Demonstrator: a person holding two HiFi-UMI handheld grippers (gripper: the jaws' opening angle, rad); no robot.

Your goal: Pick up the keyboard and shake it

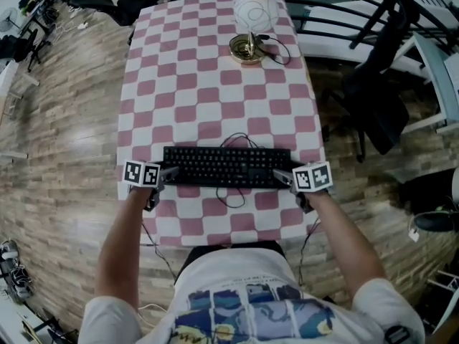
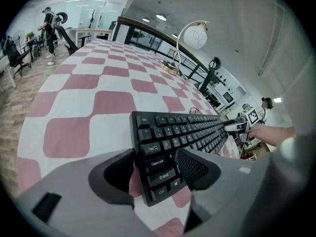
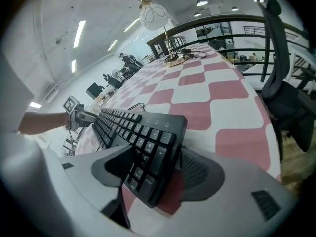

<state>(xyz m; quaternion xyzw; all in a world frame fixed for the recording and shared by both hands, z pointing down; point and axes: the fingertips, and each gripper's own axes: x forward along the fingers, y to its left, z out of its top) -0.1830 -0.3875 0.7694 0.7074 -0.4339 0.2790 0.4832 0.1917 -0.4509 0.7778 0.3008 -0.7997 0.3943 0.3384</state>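
Just short of the near edge of the pink-and-white checked tablecloth, the long black computer keyboard lies flat, parallel to that edge. Beyond it bare cloth runs up to a white globe lamp on a brass base at the far end. A black office chair stands near the right edge.

The left gripper has its jaws spread, straddling the keyboard's left end, with cloth showing beside one jaw. The right gripper likewise straddles the number-pad end, unclamped. A thin black cable loops out on both sides of the keyboard, its middle hidden beneath. The person's forearms cover part of the near edge.
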